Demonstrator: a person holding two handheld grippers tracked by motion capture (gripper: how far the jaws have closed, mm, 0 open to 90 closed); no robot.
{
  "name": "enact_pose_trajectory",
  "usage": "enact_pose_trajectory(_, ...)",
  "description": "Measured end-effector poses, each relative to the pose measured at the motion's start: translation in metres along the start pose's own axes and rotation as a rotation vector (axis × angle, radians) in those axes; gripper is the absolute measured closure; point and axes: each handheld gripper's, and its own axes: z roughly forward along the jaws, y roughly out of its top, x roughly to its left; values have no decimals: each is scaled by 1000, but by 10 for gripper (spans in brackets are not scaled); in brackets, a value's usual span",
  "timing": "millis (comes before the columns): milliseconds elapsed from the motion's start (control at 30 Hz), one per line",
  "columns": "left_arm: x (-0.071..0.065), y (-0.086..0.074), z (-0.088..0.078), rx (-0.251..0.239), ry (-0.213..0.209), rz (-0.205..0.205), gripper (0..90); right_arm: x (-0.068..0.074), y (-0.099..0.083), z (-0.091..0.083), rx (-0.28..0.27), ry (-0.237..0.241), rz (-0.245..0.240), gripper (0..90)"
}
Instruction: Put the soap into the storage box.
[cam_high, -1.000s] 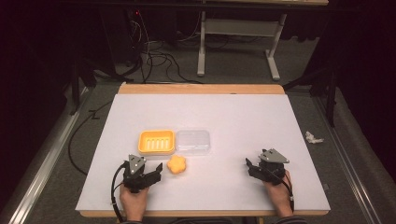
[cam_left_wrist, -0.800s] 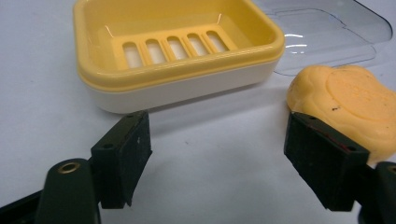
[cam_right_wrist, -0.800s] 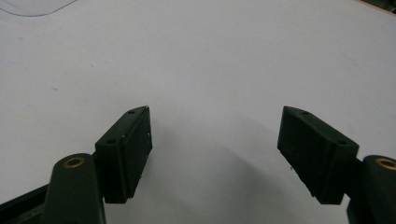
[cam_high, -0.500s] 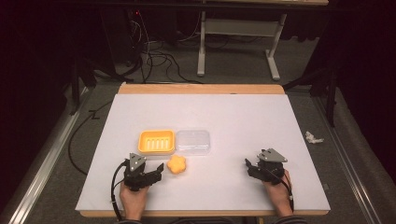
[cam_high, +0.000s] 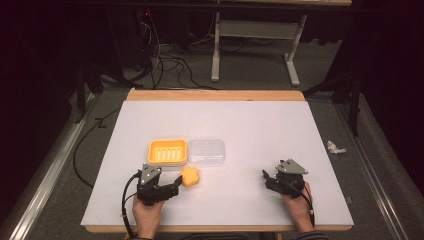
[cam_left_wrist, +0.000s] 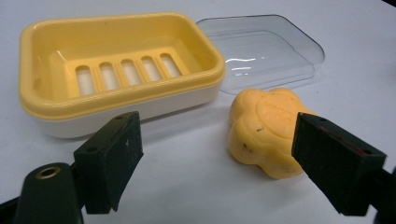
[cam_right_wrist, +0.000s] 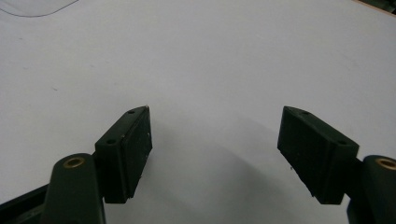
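The left gripper rests low over the table with its jaws spread wide, holding nothing; the yellow flower-shaped soap lies on the table just ahead, close to the right-hand jaw. Behind it sits the yellow soap dish, slotted and empty, with the clear lid flat beside it. The right gripper, well apart near the table's right side, is also wide open over bare surface. The table is white with a wooden far edge. Beyond it, grey carpet, loose cables and a crumpled scrap sit in a dark room.
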Motion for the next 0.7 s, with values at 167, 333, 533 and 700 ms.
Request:
enact_pose_trajectory(167,-7,-1,0,8,-14,17,168,0,0,0,-6,2,0,266)
enact_pose_trajectory(333,-15,-3,2,19,-24,37,167,0,0,-1,-9,4,4,266)
enact_pose_trajectory(533,-24,-7,6,43,-36,76,166,0,0,-1,-13,3,2,266)
enact_pose_trajectory(700,-28,-8,9,49,-41,87,165,0,0,-1,-10,0,-1,266)
